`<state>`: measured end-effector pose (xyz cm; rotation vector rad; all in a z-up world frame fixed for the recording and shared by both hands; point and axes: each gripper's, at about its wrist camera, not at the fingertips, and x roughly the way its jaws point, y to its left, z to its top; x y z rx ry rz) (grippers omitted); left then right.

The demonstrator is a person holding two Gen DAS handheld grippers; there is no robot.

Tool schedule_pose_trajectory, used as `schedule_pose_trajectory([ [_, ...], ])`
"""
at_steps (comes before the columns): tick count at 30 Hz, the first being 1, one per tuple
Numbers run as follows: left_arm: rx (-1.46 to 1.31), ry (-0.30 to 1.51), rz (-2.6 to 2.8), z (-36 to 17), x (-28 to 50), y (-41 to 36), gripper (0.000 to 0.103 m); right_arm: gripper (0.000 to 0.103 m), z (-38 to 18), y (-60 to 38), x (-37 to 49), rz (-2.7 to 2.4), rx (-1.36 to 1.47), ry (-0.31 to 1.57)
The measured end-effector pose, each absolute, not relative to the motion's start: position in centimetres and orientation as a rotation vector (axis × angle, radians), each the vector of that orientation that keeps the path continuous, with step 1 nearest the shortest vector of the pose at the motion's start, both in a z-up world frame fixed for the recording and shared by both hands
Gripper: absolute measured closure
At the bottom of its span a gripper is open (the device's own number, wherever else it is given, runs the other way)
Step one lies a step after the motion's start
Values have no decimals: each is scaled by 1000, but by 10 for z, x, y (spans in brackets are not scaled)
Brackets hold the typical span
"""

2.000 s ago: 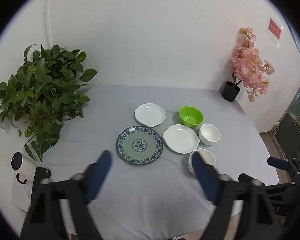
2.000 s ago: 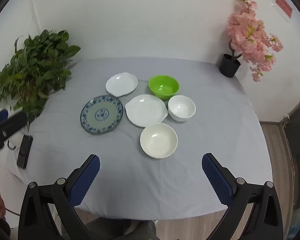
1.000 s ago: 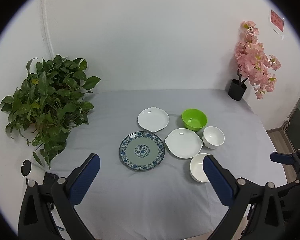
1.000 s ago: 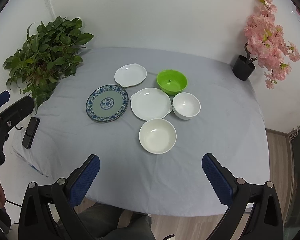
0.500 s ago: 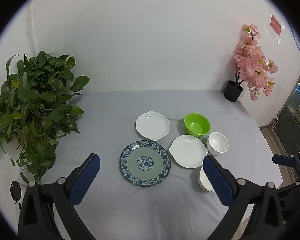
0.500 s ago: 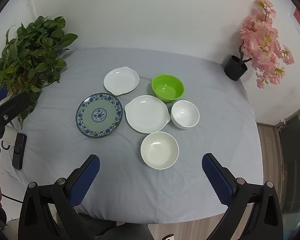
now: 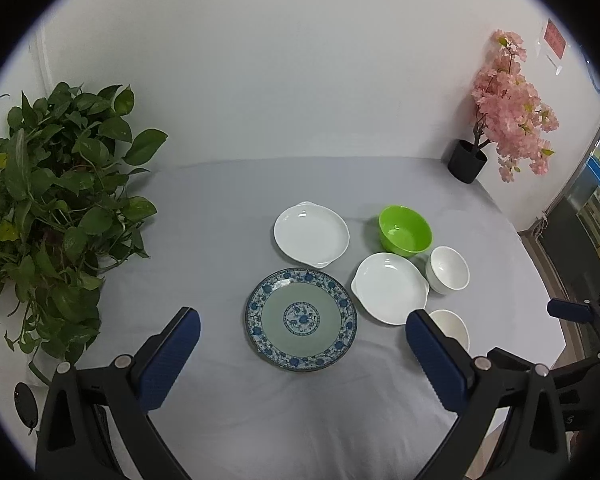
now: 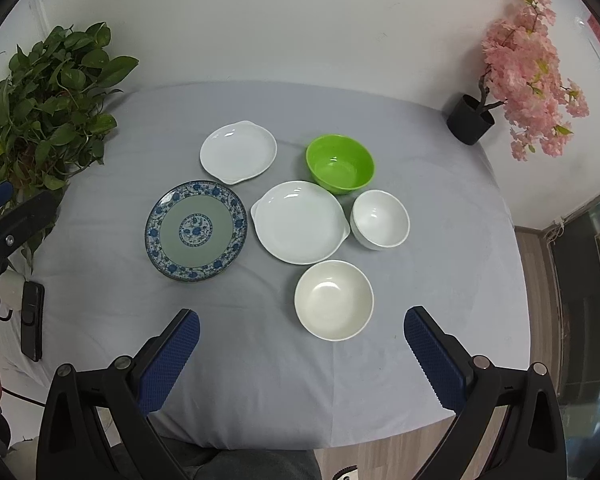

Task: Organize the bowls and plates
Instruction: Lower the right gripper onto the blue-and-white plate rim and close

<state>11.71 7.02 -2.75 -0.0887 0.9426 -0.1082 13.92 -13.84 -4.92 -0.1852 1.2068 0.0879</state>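
On the grey table sit a blue patterned plate [image 7: 302,318] [image 8: 196,230], a far white plate [image 7: 311,234] [image 8: 238,151], a near white plate [image 7: 390,288] [image 8: 300,222], a green bowl [image 7: 405,231] [image 8: 340,164], a small white bowl [image 7: 448,270] [image 8: 380,219] and a cream bowl [image 8: 334,300], partly hidden behind my left finger [image 7: 452,326]. My left gripper [image 7: 302,360] is open and empty, just short of the patterned plate. My right gripper [image 8: 300,358] is open and empty, just short of the cream bowl.
A leafy green plant [image 7: 40,200] [image 8: 40,112] stands at the table's left. A pink flowering plant in a black pot [image 7: 504,120] [image 8: 520,72] stands at the back right. A black phone [image 8: 32,320] lies at the left edge.
Both grippers have moved forward toward the dishes, which now look nearer. Both stay open. No dish has moved.
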Motion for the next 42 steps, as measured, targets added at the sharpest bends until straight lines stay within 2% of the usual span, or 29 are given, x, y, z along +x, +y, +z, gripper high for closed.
schedule_pose_trajectory([
  [12, -184, 1086, -28, -79, 166, 122, 1, 0, -97, -113, 199, 406, -2, 1207],
  [18, -270, 1207, -95, -137, 205, 139, 1, 1, -171, -87, 217, 500, 133, 1346],
  [24, -245, 1297, -125, -193, 244, 135, 1, 5, -258, -84, 245, 437, 329, 1475],
  [31, -250, 1376, -228, -238, 278, 132, 2, 6, -303, -68, 263, 382, 351, 1473],
  [34, -265, 1412, -265, -253, 287, 133, 8, 13, -318, -66, 269, 363, 382, 1474],
  [37, -287, 1440, -291, -262, 291, 135, 19, 22, -327, -65, 272, 351, 388, 1477],
  [40, -320, 1478, -300, -271, 292, 139, 36, 31, -335, -67, 280, 328, 376, 1480],
  [42, -364, 1496, -317, -278, 292, 142, 55, 39, -340, -68, 283, 306, 373, 1480],
])
